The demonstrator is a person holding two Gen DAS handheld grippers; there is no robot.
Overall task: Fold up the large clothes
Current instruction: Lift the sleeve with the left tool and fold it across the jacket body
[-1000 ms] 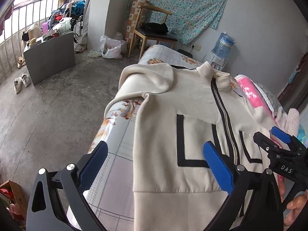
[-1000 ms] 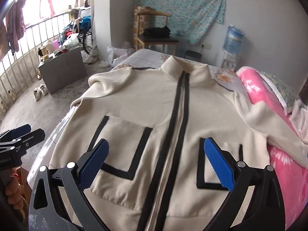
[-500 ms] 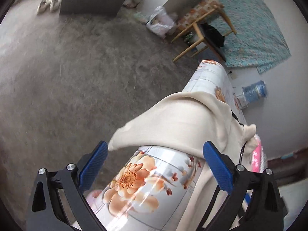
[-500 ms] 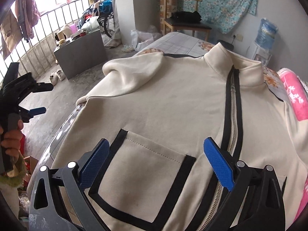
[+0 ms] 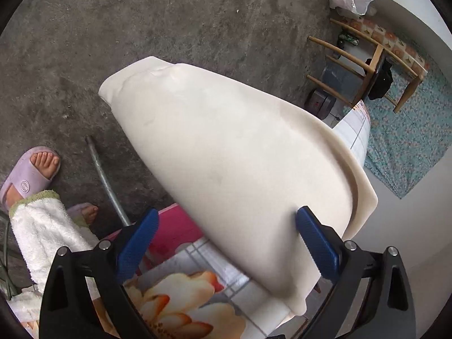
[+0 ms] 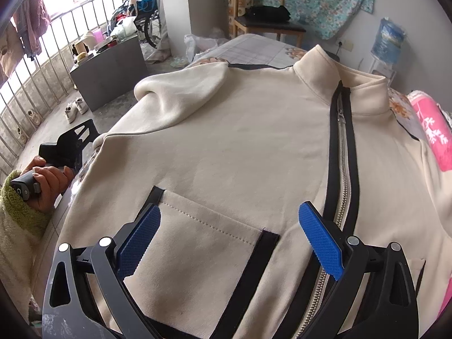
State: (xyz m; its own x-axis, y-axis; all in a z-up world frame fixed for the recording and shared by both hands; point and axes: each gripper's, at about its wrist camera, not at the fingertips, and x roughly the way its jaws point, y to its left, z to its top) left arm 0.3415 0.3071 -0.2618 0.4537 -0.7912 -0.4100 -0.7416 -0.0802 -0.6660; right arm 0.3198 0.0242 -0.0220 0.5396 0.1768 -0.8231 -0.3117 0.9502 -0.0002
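On the worktop [image 6: 254, 48] your zip jacket [image 6: 240, 147] lies flat, unfolded; both grippers, left [image 5: 226, 243] and right [image 6: 230, 240], gape wide, holding nothing, sleeve [image 5: 226, 152] untucked.

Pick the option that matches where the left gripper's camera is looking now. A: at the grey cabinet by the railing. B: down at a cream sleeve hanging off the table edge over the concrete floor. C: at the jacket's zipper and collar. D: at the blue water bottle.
B: the left gripper, jaws open, points down at the cream jacket sleeve draped over the flower-print table edge, with grey concrete floor beyond.
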